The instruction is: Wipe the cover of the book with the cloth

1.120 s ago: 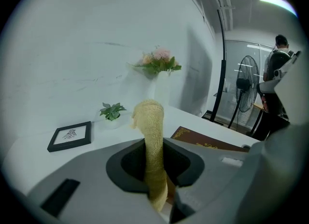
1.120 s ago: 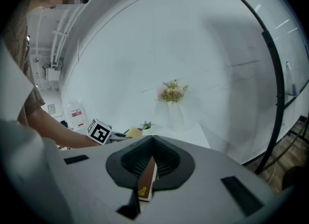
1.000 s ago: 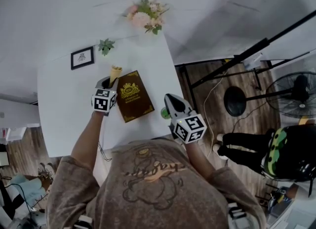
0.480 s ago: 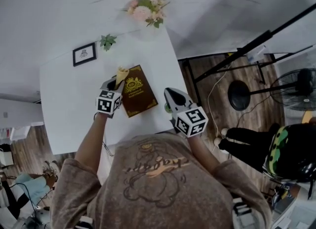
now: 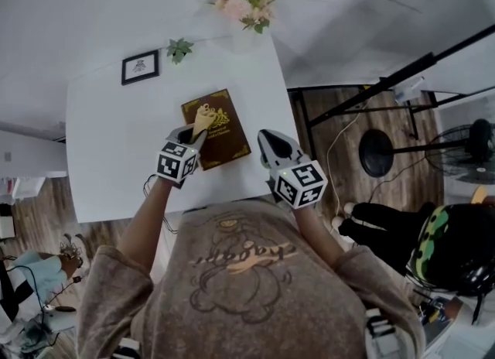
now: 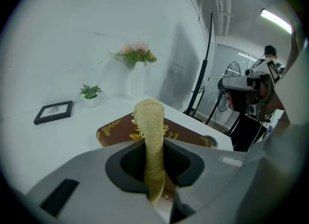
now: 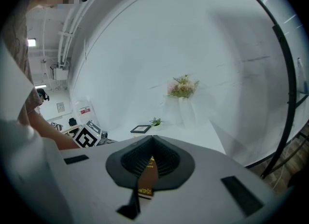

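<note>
Though it sat alongside, cloth [image 5: 203, 120] (clamped) now overlies book [image 5: 226, 136]

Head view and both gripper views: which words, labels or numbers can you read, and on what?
None reads clearly.
Dark brown hardcover book: gold crest and lettering, too small.
Black-framed picture: print blurred.
Person's brown shirt: script lettering, illegible.
Black-and-white marker cubes: square patterns, no words.
White wall notices: too small.

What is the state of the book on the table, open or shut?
Shut. The book lies flat on the white table, its brown cover with the gold emblem facing up; no pages show.
</note>
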### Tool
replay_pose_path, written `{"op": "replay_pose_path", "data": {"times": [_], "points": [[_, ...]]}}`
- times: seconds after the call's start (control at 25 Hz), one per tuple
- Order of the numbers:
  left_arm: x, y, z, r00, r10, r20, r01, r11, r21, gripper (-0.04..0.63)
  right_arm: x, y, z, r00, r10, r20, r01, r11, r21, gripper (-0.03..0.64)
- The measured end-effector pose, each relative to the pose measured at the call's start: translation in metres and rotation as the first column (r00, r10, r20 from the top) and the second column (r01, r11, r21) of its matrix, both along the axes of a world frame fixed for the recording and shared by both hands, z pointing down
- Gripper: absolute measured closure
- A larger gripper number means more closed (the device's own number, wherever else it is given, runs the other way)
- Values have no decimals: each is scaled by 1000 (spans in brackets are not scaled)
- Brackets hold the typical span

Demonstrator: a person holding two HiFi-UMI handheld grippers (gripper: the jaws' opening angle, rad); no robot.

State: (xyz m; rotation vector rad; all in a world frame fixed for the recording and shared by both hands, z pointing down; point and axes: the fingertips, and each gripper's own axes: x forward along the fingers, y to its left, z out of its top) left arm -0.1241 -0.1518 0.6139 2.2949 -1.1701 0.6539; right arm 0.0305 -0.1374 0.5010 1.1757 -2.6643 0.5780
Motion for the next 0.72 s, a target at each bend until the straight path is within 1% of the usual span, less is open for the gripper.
{"op": "replay_pose_path", "data": {"times": [0.24, 0.52, 0.6, 0.72], "points": [[13, 34, 1, 999, 20, -46, -22, 999, -42, 534, -8, 6, 1, 1000, -22, 3, 22, 1000, -4, 612], [27, 67, -2, 992, 30, -123, -44, 993, -113, 534, -14, 11, 5, 999, -43, 12, 43, 999, -13, 612], [30, 75, -3, 989, 41, -141, -61, 989, -138, 534, -18, 10, 4, 999, -48, 13, 48, 999, -15, 612], [36, 88, -5, 981, 88, -173, -120, 975, -185, 534, -22, 8, 2, 998, -55, 12, 55, 998, -15, 612]]}}
